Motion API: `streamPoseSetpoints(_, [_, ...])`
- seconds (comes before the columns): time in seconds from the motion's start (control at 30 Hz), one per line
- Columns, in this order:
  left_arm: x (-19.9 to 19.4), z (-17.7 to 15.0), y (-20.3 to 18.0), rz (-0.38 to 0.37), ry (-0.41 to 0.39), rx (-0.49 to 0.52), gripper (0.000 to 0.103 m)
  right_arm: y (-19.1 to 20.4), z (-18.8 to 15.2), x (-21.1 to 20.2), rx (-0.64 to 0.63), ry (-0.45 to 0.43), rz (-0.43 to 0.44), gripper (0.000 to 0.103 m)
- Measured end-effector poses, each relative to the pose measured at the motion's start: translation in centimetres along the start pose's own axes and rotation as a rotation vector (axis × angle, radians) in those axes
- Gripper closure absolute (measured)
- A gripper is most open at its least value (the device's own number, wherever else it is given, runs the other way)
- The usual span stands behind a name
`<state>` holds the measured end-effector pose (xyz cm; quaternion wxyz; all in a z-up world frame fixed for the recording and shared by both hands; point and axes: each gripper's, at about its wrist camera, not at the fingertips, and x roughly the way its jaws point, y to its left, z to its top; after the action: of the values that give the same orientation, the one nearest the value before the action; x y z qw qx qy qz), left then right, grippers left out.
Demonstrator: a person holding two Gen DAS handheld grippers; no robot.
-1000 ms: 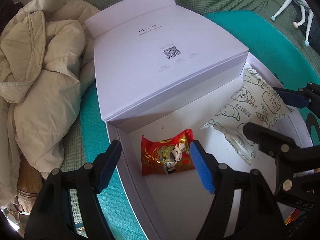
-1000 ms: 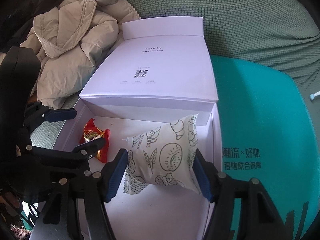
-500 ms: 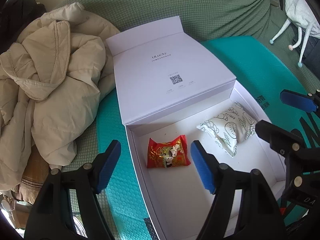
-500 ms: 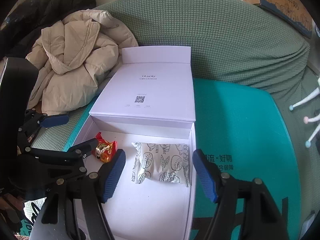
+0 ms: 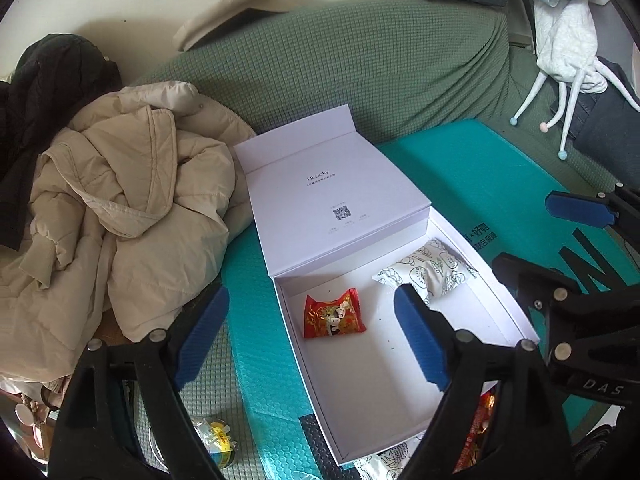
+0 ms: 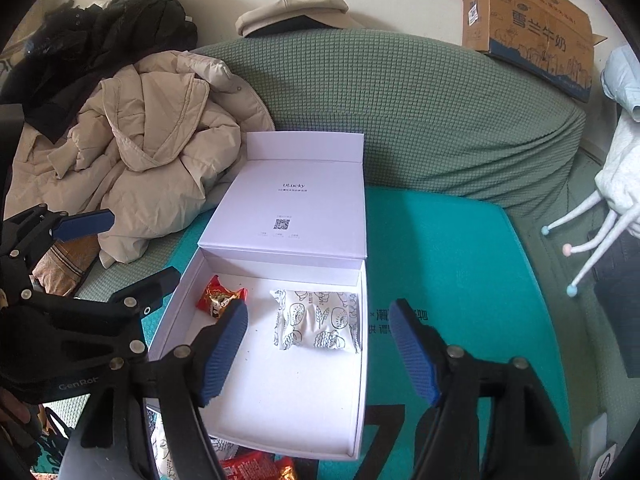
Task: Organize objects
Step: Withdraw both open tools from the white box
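Observation:
A white box (image 5: 380, 380) (image 6: 288, 392) lies on the sofa, its lid (image 5: 332, 192) (image 6: 292, 208) folded back. On its floor rest a red snack packet (image 5: 334, 316) (image 6: 218, 296) and, to the right, a white packet printed with bread drawings (image 5: 430, 270) (image 6: 318, 322). My left gripper (image 5: 311, 294) hangs above the box's left half, jaws opening, nothing between them. My right gripper (image 6: 317, 306) hovers over the right half, jaws also opening and empty. Neither touches a packet.
A beige padded jacket (image 5: 120, 200) (image 6: 152, 152) is heaped left of the box. A teal bubble mailer (image 5: 480, 184) (image 6: 448, 260) lies under and right of it. More loose packets (image 6: 248, 468) sit by the box's near edge. A cardboard carton (image 6: 528, 28) rests on the sofa back.
Both grippers have risen and drawn back from the box. The white packet, earlier between my right pads, now lies flat on the box floor. Both pairs of jaws stand wider.

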<state>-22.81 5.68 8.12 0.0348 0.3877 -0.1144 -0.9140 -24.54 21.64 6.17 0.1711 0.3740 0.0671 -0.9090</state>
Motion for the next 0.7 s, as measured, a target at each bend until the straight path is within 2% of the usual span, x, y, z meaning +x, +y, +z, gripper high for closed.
streamPoseSetpoints(0.43, [-5.5, -1.2, 0.6, -0.030, -0.065, -0.027, 0.011, 1.7, -1.0, -6.5, -0.022, -0.067, -0.070, 0.022])
streamPoseSetpoints(0.7, [-8.5, -2.5, 1.5, -0.045, -0.104, -0.044, 0.010, 2.3, -1.9, -9.6, 0.003, -0.091, -0.077, 0.019])
